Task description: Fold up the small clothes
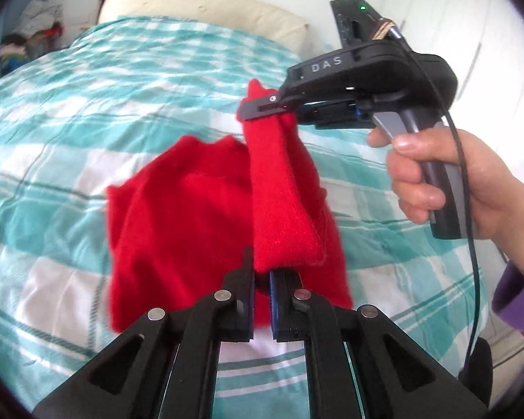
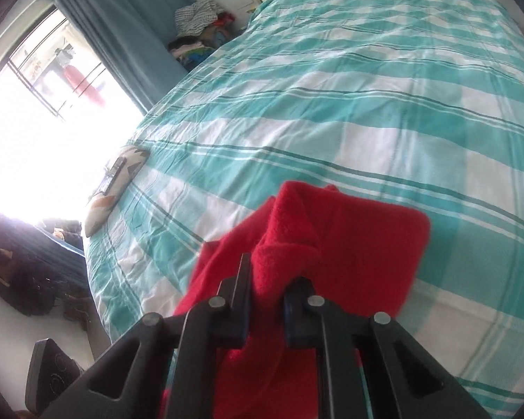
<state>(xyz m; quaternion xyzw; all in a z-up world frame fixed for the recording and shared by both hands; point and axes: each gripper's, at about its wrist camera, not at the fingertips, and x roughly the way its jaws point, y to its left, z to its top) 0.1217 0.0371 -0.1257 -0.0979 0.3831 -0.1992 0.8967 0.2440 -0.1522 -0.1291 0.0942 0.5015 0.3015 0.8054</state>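
Note:
A small red fleece garment (image 1: pixel 178 216) hangs over the teal-and-white checked bed cover (image 1: pixel 87 111), lifted by both grippers. My left gripper (image 1: pixel 261 276) is shut on the near edge of the cloth, low in the left wrist view. Farther off, my right gripper (image 1: pixel 262 106), held by a hand (image 1: pixel 436 181), pinches the far edge, and a fold of cloth stretches between the two. In the right wrist view my right gripper (image 2: pixel 267 279) is shut on a bunched fold of the red garment (image 2: pixel 349 237), which drapes down to both sides of its fingers.
A cream pillow (image 1: pixel 199 10) lies at the head of the bed. A pile of clothes (image 2: pixel 199 35) sits by the blue curtain (image 2: pixel 129 24) and bright window. A patterned pouch (image 2: pixel 117 188) rests on the bed's left edge (image 2: pixel 97 279). Dark bags (image 2: pixel 28 272) lie on the floor.

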